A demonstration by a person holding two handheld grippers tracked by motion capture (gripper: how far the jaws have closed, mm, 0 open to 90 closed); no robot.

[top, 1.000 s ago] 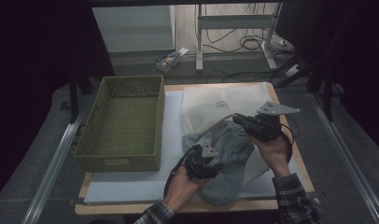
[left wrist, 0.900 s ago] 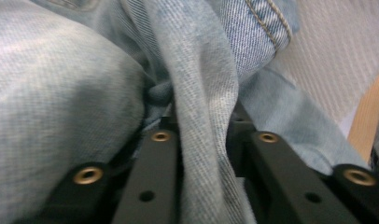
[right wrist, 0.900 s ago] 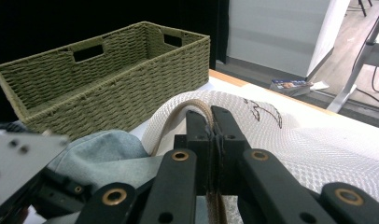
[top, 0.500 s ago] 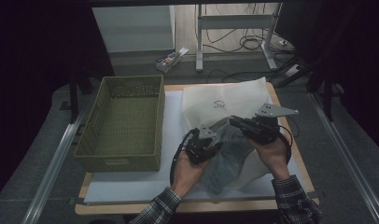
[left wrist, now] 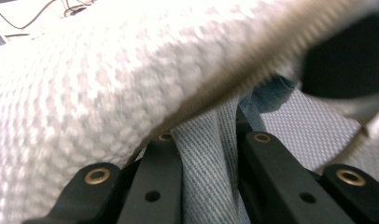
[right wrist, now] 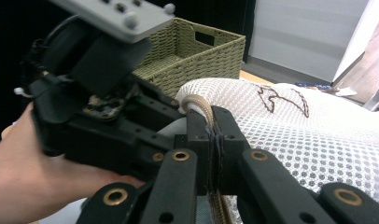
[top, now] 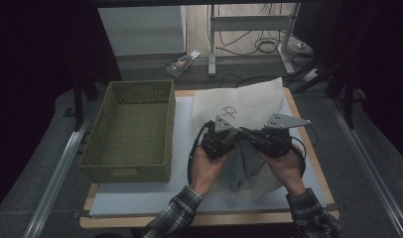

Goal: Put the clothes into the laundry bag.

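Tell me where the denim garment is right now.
In the high view the denim garment hangs between the left gripper and right gripper, right of the wicker basket, over the white mesh garment.

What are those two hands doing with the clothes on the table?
A person is working on a pile of clothes with a gripper in each hand. The left gripper is pinching a fold of blue denim cloth, lifted off the table, its jaws having just closed. The right gripper is shut on the tan-trimmed edge of a white mesh garment. The two grippers meet close together above the pile. A woven green basket sits to the left.
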